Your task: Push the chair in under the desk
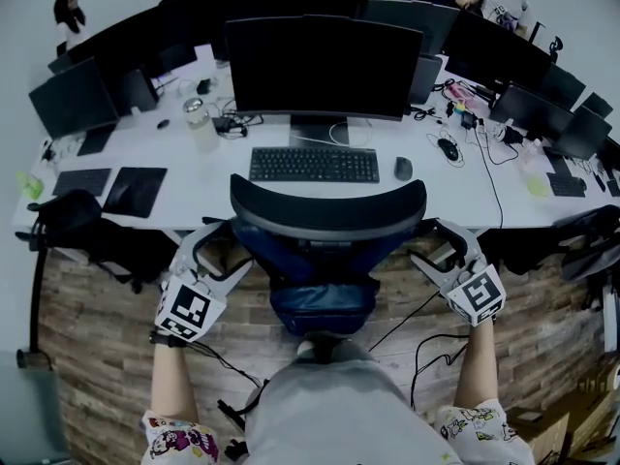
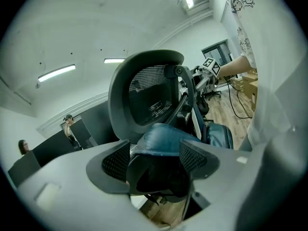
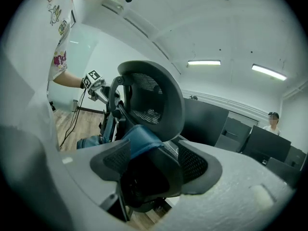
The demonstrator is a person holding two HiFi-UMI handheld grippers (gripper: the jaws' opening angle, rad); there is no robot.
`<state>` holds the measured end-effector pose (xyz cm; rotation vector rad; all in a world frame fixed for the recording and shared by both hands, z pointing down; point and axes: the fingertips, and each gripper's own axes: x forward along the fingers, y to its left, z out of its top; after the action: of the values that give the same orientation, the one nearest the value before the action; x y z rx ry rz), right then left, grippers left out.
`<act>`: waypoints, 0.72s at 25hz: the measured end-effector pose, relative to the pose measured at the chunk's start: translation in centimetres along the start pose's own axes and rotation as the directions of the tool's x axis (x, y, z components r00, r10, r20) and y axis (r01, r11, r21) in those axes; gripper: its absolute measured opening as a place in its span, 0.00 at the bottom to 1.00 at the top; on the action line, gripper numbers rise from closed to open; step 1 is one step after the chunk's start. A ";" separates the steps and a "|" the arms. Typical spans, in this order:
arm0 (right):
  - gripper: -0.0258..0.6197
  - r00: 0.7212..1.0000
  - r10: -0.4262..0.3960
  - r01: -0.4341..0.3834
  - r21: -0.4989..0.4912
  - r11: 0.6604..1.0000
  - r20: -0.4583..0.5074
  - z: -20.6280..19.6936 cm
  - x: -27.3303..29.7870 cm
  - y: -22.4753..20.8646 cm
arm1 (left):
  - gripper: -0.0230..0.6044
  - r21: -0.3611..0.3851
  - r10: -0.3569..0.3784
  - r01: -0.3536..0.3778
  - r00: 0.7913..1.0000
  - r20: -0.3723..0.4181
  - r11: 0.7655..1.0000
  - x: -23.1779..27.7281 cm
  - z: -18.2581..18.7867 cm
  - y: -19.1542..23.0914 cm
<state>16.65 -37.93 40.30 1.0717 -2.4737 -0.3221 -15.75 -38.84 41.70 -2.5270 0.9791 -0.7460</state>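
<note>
Points the chair [image 1: 327,223] seat-first, squarely at the desk [image 1: 213,184] (backrest nearest); pinches left armrest [image 2: 159,136] in left tool [image 2: 155,157], right armrest [image 3: 140,137] in right tool [image 3: 153,161].

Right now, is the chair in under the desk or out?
In, or nearly. The chair has its back at the desk edge, before the keyboard. Its seat is hidden, so how deep: cannot tell.

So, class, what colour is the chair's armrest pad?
Blue; the armrest pad shows best in the left gripper view.
</note>
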 end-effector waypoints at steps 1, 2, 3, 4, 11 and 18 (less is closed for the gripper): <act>0.52 1.000 -0.007 0.007 0.008 1.000 0.014 0.3 -0.2 0.4 | 0.56 -0.002 0.007 -0.007 1.000 0.007 1.000 -0.3 0.2 -0.2; 0.52 0.999 -0.015 0.015 0.016 1.000 0.028 0.7 -0.4 0.8 | 0.56 -0.003 0.014 -0.014 1.000 0.014 1.000 -0.5 0.6 -0.4; 0.52 0.999 -0.022 0.021 0.022 1.000 0.042 1.1 -0.6 1.2 | 0.56 -0.005 0.021 -0.021 1.000 0.020 1.000 -0.8 0.9 -0.6; 0.52 0.998 -0.028 0.027 0.029 0.999 0.056 1.6 -0.8 1.7 | 0.56 -0.011 0.028 -0.028 0.999 0.027 1.000 -1.0 1.3 -0.9; 0.50 0.986 -0.046 0.026 0.122 0.992 0.160 4.2 -1.6 5.3 | 0.53 -0.172 0.100 -0.080 0.989 0.111 0.982 -2.2 2.7 -3.2; 0.45 0.969 -0.061 0.004 0.233 0.972 0.239 5.9 -1.6 8.5 | 0.47 -0.303 0.119 -0.064 0.979 0.167 0.951 -2.5 4.8 -6.0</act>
<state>9.45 -30.70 37.76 1.2323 -2.7698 -0.1882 -11.44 -32.36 39.79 -2.7173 1.2110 -0.3504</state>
